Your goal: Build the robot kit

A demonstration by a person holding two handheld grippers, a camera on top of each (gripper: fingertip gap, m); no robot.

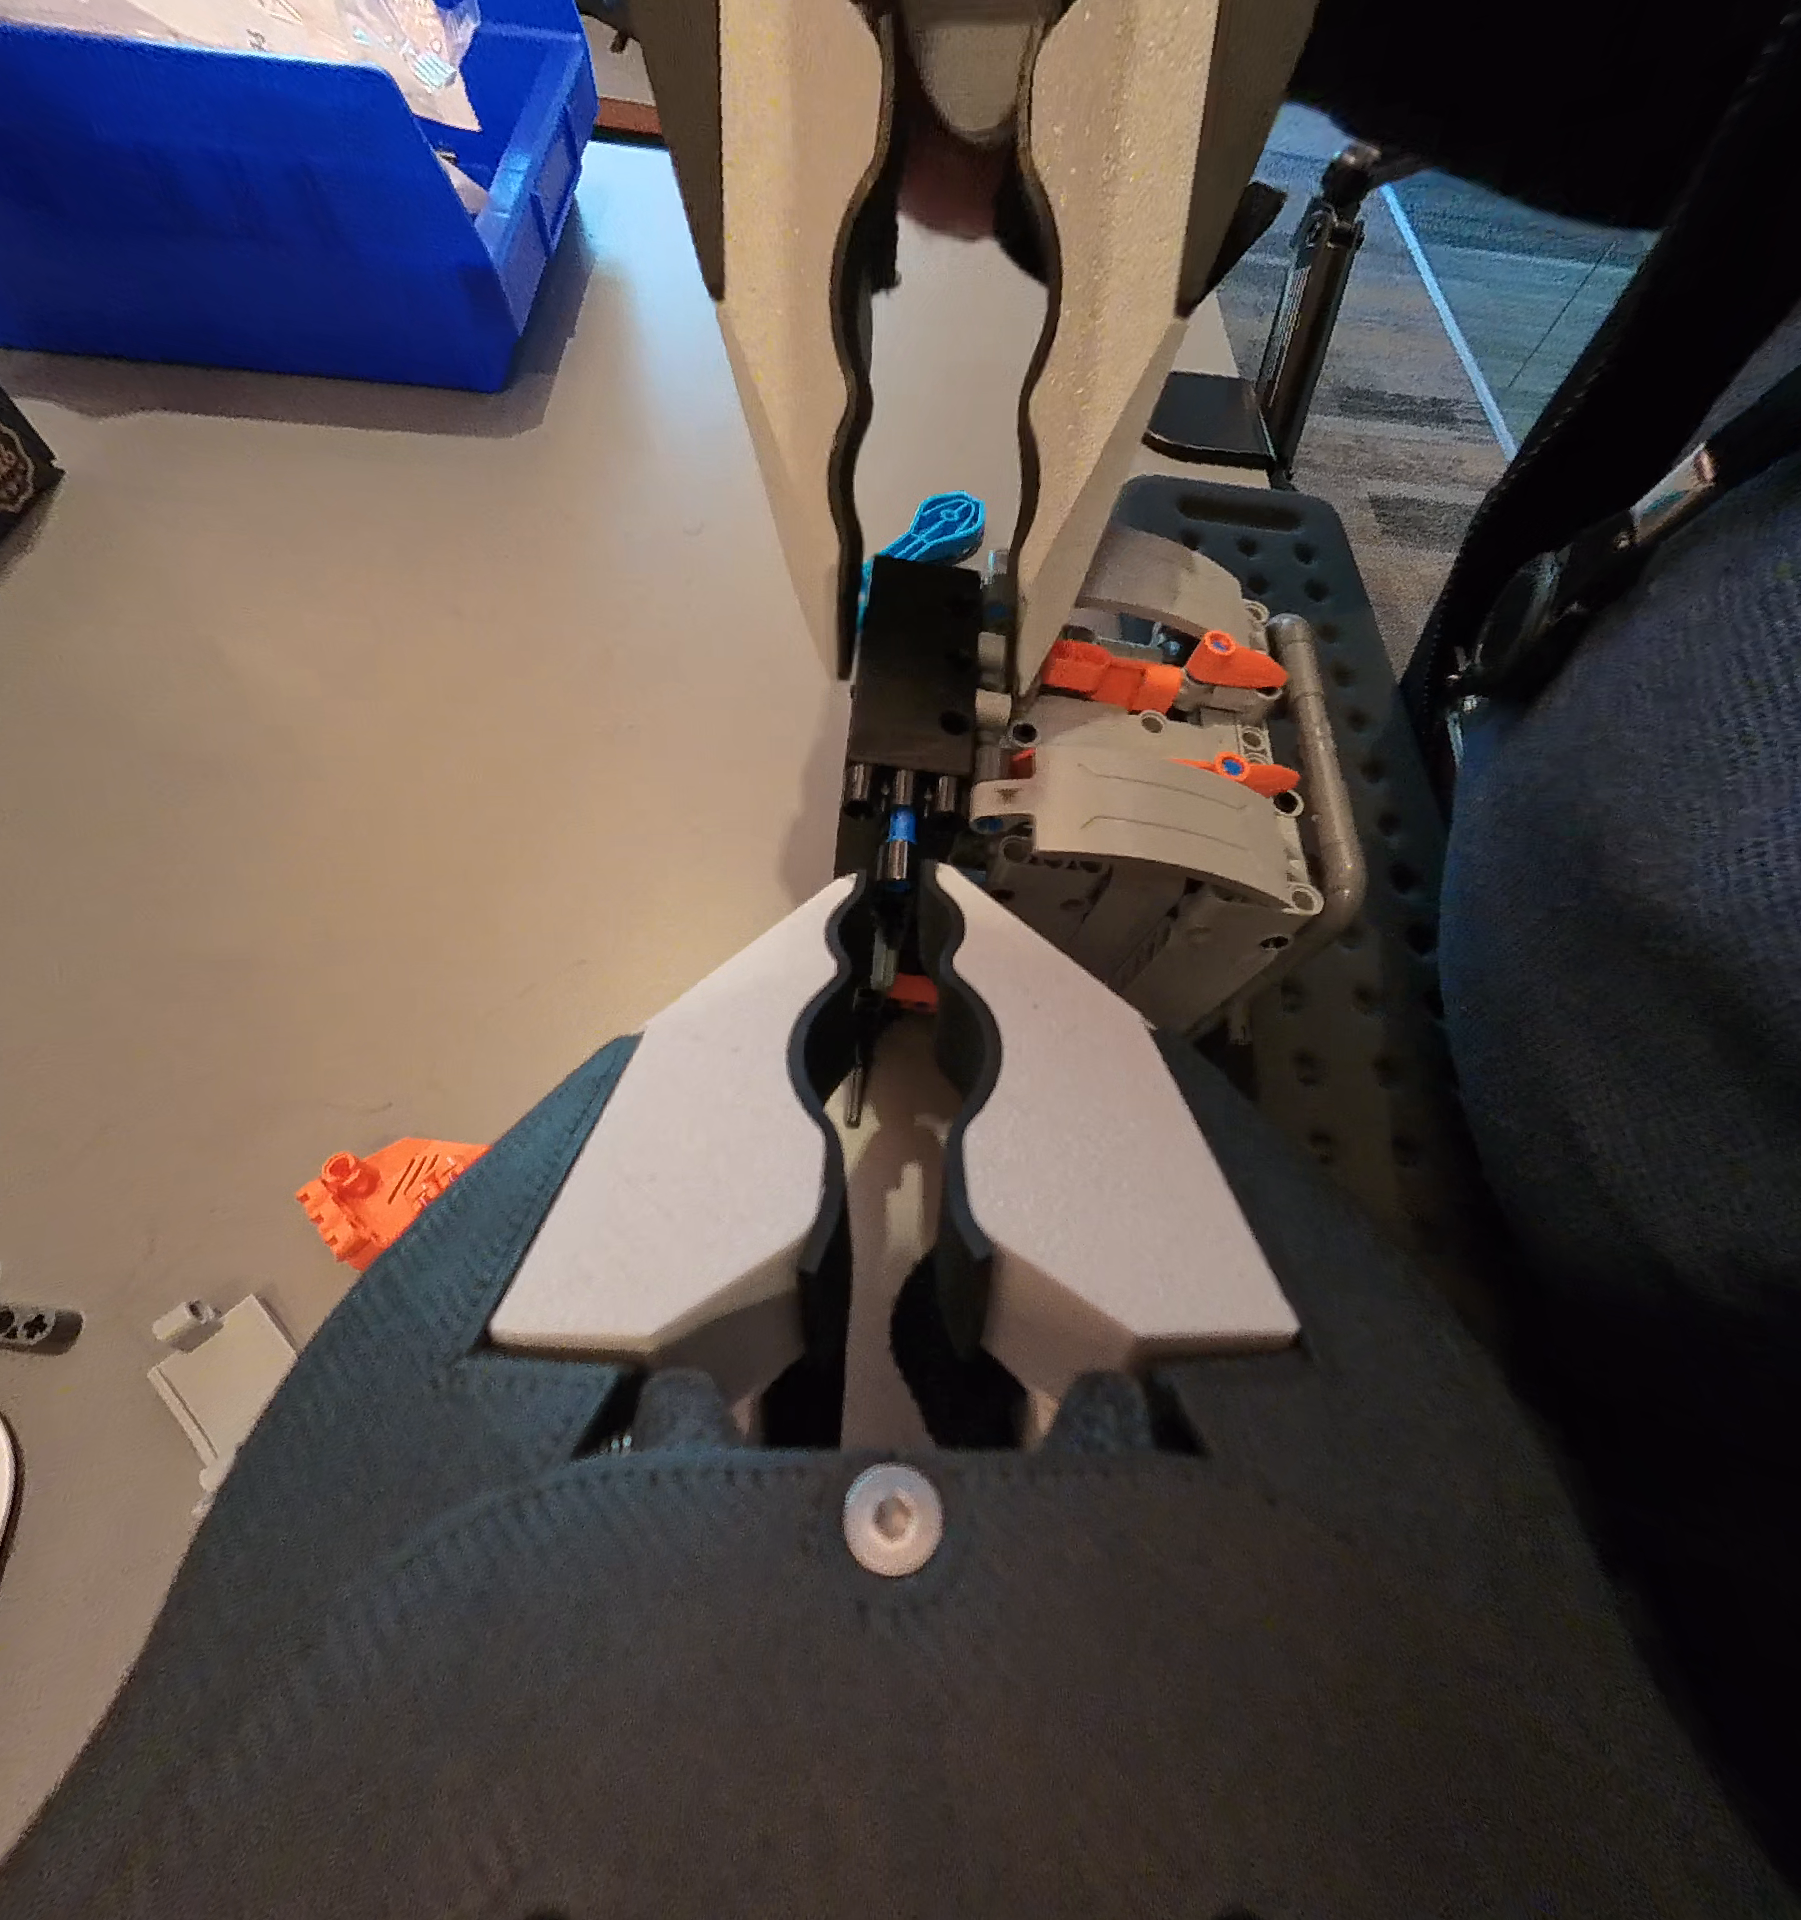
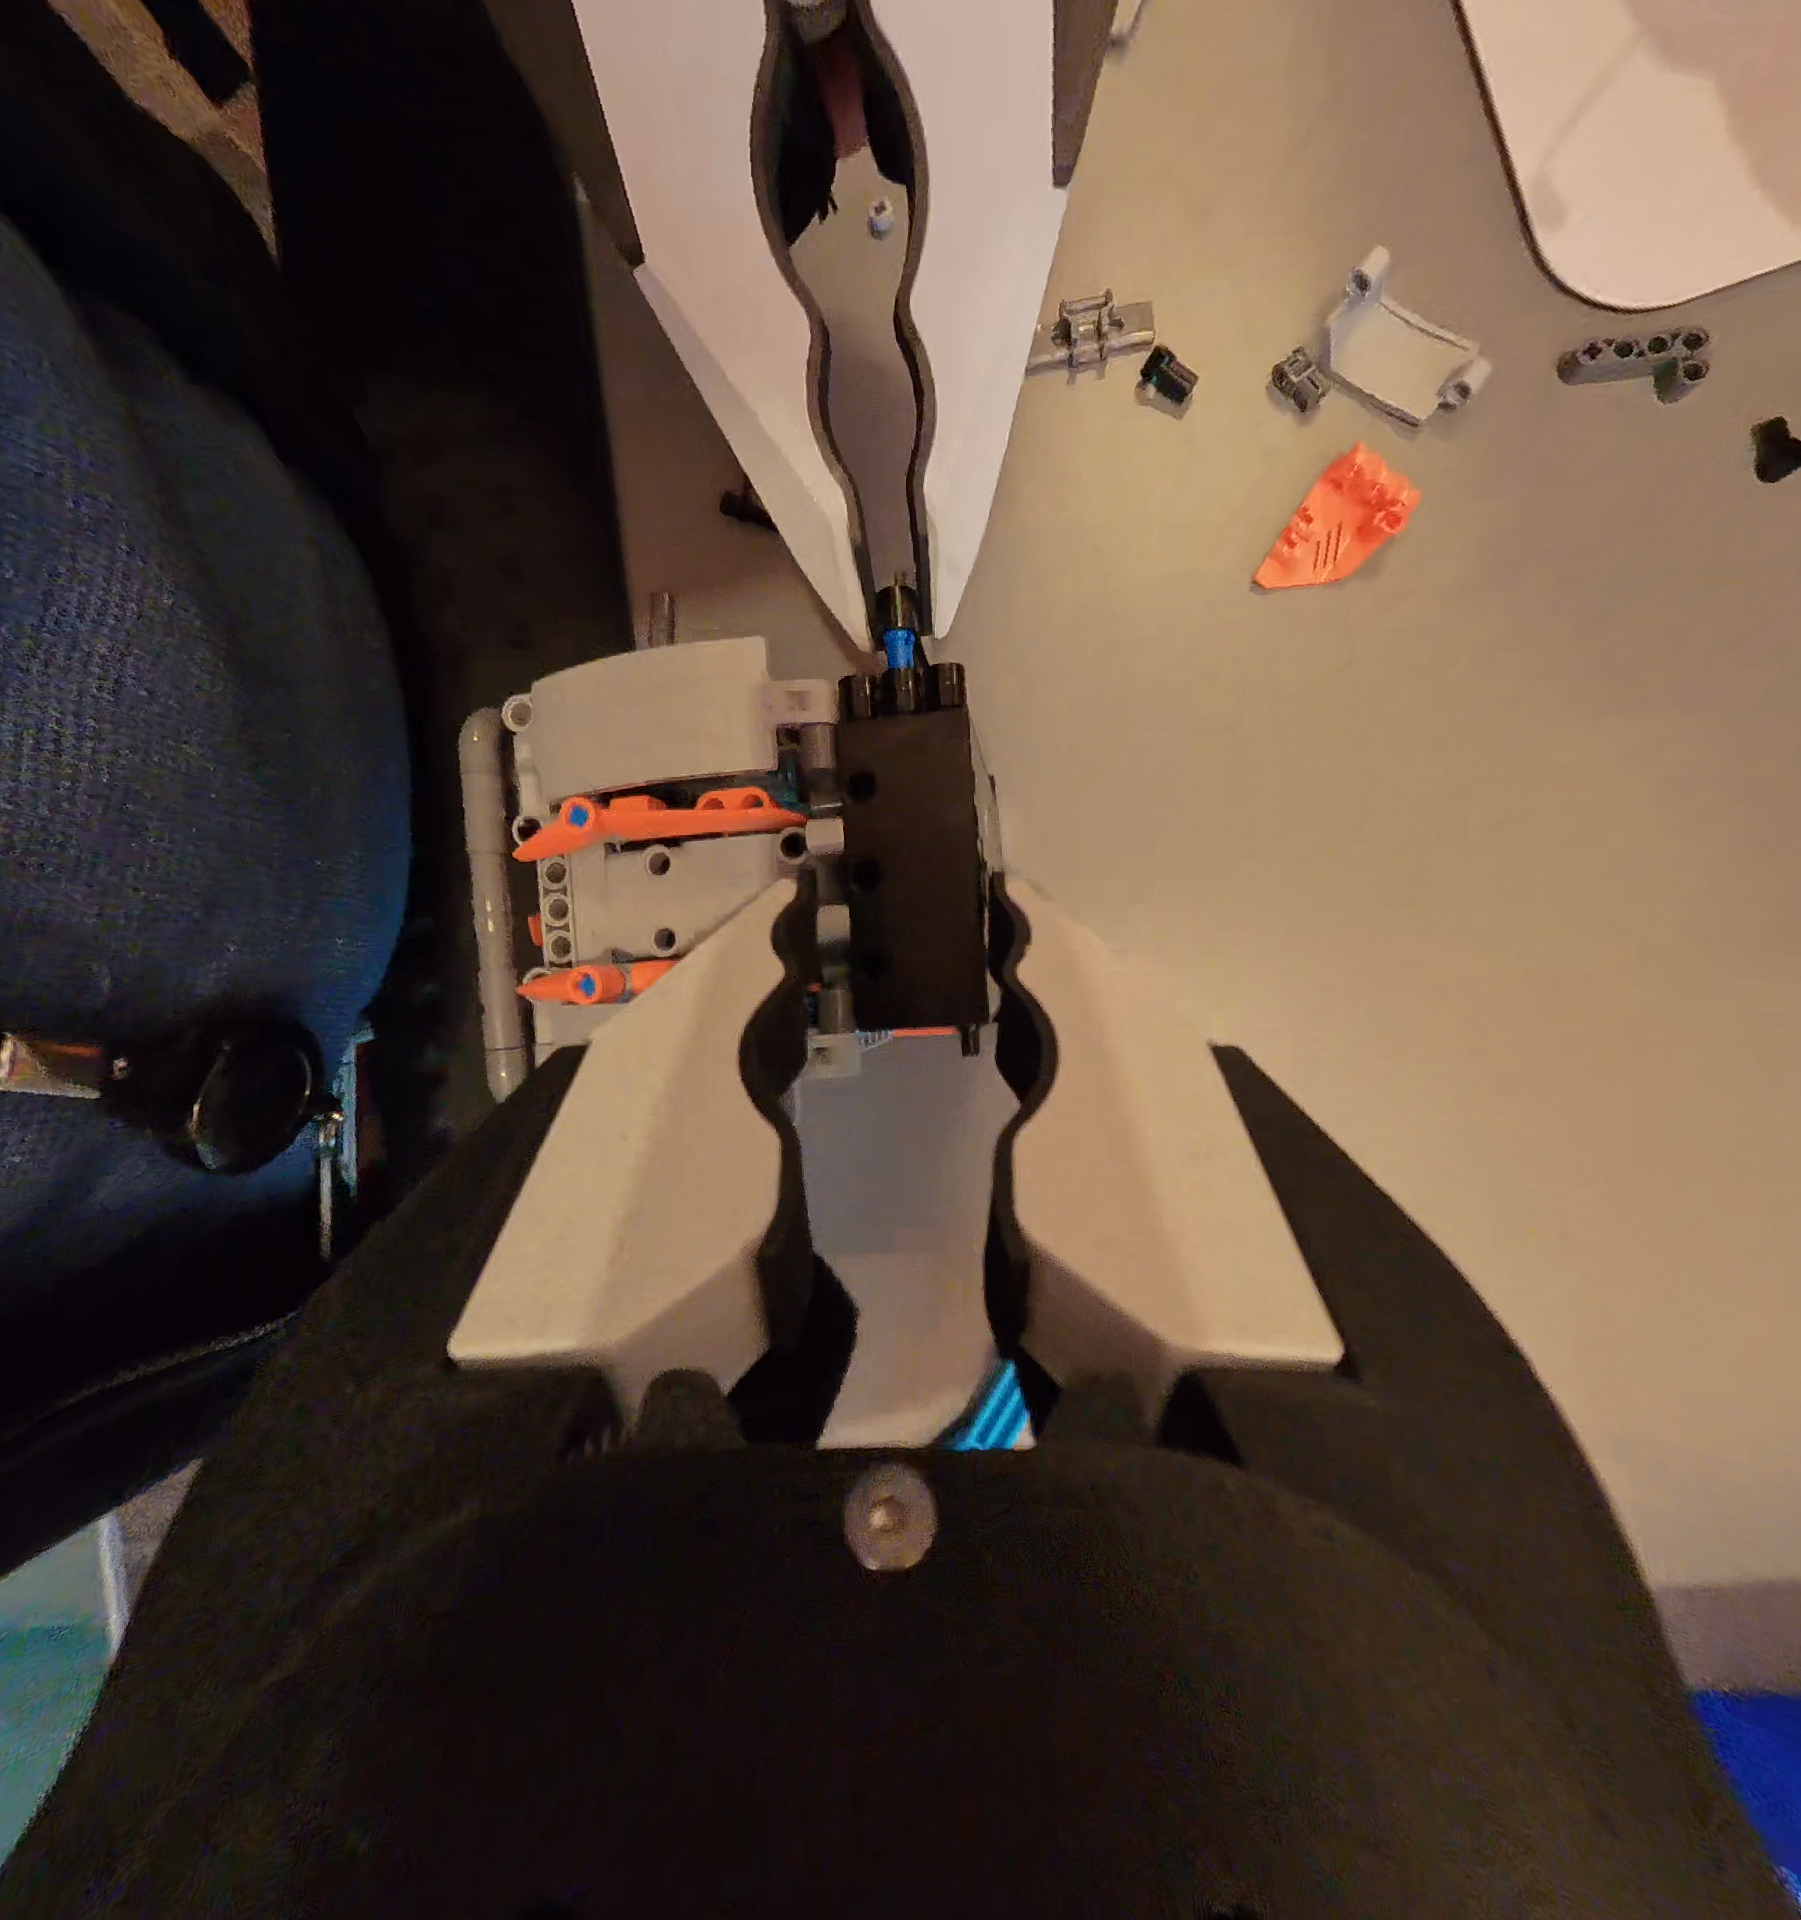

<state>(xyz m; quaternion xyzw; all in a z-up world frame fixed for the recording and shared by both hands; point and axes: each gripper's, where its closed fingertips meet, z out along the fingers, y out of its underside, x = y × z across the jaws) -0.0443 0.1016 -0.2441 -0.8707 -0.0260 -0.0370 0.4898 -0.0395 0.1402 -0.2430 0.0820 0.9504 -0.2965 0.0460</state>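
Note:
A grey and orange building-brick model [image 1: 1135,821] stands on a dark perforated plate [image 1: 1395,935] at the table edge, with a black block [image 1: 917,665] on its side. My left gripper [image 1: 898,883] is shut on a small black-and-blue pin [image 1: 901,831] whose tip meets the end of the black block. My right gripper [image 2: 901,883] is shut on the black block [image 2: 911,873] and faces the left one. In the right wrist view the left gripper [image 2: 901,623] comes from the top with the pin [image 2: 899,644], and the model [image 2: 657,831] lies to the left.
A blue bin [image 1: 252,208] stands at the back left. Loose parts lie on the table: an orange wedge [image 2: 1332,520], a grey curved panel [image 2: 1395,353], a grey beam [image 2: 1634,358]. A white object [image 2: 1706,125] and a person's blue garment [image 1: 1654,935] border the model. About 5 centimeters separates my left fingertips from my right.

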